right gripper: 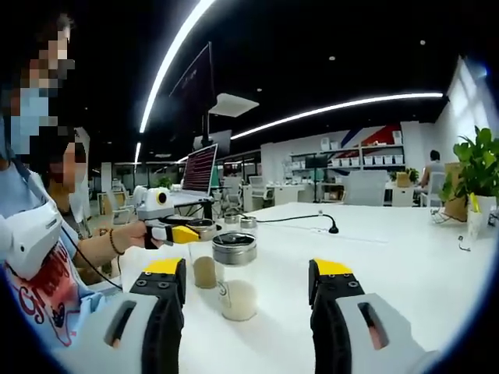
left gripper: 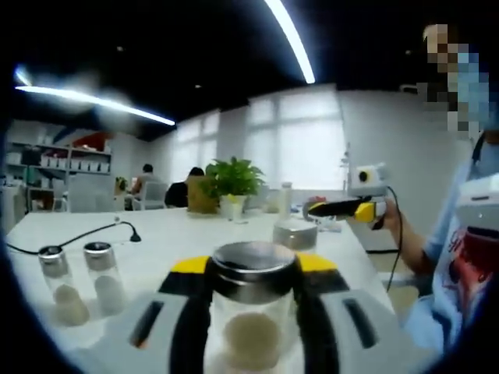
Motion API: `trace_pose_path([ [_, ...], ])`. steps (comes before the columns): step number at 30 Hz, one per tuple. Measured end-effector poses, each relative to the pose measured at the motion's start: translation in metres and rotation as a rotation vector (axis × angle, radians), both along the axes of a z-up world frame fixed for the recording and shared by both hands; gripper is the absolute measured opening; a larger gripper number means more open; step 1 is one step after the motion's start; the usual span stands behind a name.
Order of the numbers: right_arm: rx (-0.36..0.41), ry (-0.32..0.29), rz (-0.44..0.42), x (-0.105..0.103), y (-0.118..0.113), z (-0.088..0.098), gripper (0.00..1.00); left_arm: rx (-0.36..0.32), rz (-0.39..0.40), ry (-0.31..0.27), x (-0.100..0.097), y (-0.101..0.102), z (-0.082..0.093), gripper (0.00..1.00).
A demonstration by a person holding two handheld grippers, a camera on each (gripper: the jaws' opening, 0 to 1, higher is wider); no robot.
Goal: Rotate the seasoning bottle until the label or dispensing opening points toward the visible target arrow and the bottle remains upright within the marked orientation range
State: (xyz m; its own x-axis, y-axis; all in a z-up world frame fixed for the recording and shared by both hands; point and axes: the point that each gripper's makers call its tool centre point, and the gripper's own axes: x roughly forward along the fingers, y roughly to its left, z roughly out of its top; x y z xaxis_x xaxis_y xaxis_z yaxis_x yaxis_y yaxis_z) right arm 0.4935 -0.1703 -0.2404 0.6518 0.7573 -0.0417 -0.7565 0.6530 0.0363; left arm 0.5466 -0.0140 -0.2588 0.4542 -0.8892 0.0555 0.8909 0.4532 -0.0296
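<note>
The left gripper (left gripper: 253, 312) has its jaws pinching the seasoning bottle (left gripper: 251, 312), a clear jar with a metal cap, upright between the yellow tips on the white counter (left gripper: 187, 234); its pale contents sit low between the jaws. The right gripper (right gripper: 248, 284) hangs with jaws spread and nothing between them; ahead of them, in the right gripper view, a capped jar (right gripper: 235, 276) stands just beyond the tips, another (right gripper: 204, 265) beside the left jaw. Two more jars (left gripper: 82, 280) stand off to the left of the left jaws. No target arrow or label can be made out, so the grasp looks done; whether any turning has been achieved I cannot tell; rotating and releasing upright seem left.
</note>
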Motion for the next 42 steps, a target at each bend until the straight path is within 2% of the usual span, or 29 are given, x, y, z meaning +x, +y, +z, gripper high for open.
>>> trace_pose_path([
  [3, -0.017, -0.023, -0.018, 0.002, -0.003, 0.002, 0.81, 0.008, -0.028, -0.004, 0.0, -0.001, 0.0, 0.42],
  [5, -0.034, -0.098, -0.034, 0.004, -0.005, 0.008, 0.86, 0.012, -0.048, -0.002, 0.0, -0.002, 0.0, 0.42],
  [8, 0.002, -0.123, -0.06, 0.006, -0.008, 0.014, 0.98, 0.033, -0.069, -0.011, -0.002, -0.003, -0.001, 0.42],
  [12, -0.049, -0.13, -0.061, 0.006, -0.007, 0.008, 0.99, 0.045, -0.094, -0.015, -0.001, -0.005, -0.002, 0.42],
  [22, -0.071, -0.134, -0.033, 0.005, 0.0, 0.004, 0.99, 0.077, -0.156, -0.01, -0.001, -0.006, -0.003, 0.42],
  [25, -0.106, -0.142, -0.033, 0.005, 0.0, 0.002, 0.99, 0.073, -0.137, -0.055, 0.0, -0.007, 0.0, 0.46],
  [28, -0.136, -0.147, -0.047, 0.006, -0.002, 0.0, 0.99, 0.045, -0.109, -0.044, 0.002, -0.006, 0.004, 0.7],
  [29, -0.139, -0.144, -0.05, 0.006, -0.003, -0.001, 0.99, 0.032, -0.076, -0.017, 0.004, -0.004, 0.005, 0.73],
  [30, -0.124, -0.13, -0.057, 0.008, -0.005, 0.0, 0.99, 0.017, -0.057, 0.006, 0.004, -0.003, 0.006, 0.76],
  [31, -0.066, -0.109, -0.066, 0.009, -0.006, 0.003, 0.99, -0.003, -0.058, -0.001, -0.002, -0.002, 0.01, 0.8],
  [32, -0.057, -0.11, -0.064, 0.01, -0.008, 0.004, 0.99, -0.017, -0.047, -0.004, -0.005, -0.001, 0.012, 0.82],
  [37, -0.078, -0.107, -0.086, 0.014, -0.014, 0.001, 0.99, -0.002, 0.077, 0.003, -0.009, 0.005, 0.015, 0.83],
  [41, -0.084, -0.108, -0.087, 0.014, -0.014, 0.001, 0.99, -0.048, 0.156, 0.048, -0.009, 0.011, 0.018, 0.82],
  [42, -0.088, -0.109, -0.088, 0.014, -0.014, 0.001, 0.99, -0.04, 0.173, 0.036, -0.01, 0.012, 0.018, 0.82],
])
